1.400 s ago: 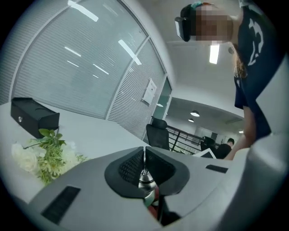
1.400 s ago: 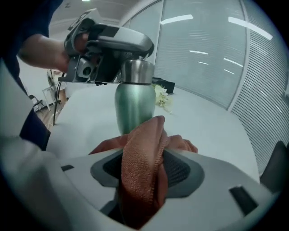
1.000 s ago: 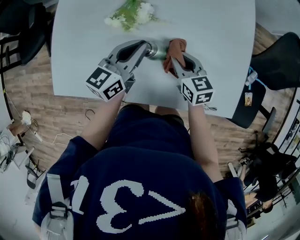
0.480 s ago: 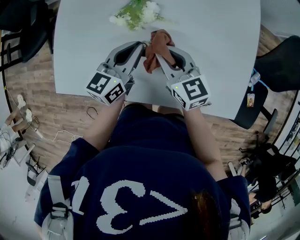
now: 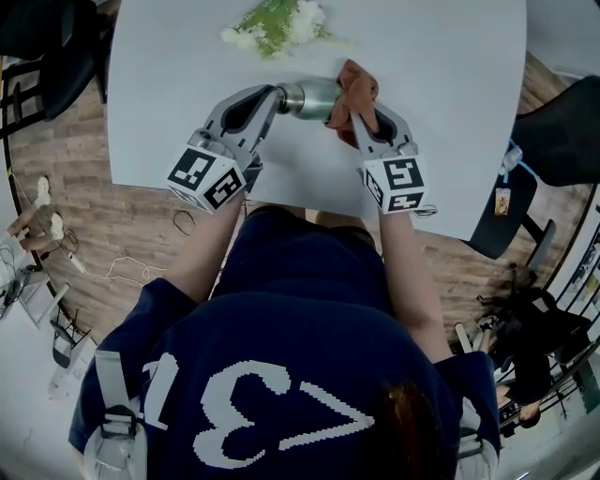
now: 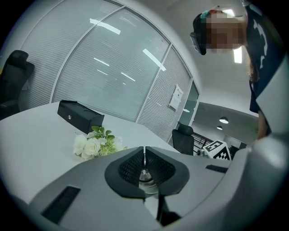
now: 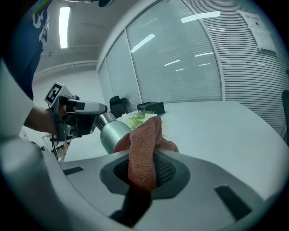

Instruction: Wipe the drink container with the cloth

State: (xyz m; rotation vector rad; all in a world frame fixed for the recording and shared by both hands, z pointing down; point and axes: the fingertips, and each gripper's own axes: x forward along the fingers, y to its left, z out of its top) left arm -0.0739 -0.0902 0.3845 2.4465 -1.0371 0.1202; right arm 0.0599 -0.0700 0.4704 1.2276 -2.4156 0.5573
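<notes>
Fingers of the left gripper (image 5: 278, 95) are clamped tight on the narrow end of the drink container (image 5: 315, 97), held level over the worktop (image 5: 159, 84). Right gripper (image 5: 360, 109) fingers pinch the rust cloth (image 5: 355, 82), pressed against the container's other end. White flowers (image 5: 272, 23) lie just beyond the container.

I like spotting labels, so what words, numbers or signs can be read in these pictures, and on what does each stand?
"31", then an angular mark I cannot make out: large white print on the shirt.
Cubes: black-and-white square patterns, no words.
Wall notice: too small to read.
Bottle and cloth: no print shows.
</notes>
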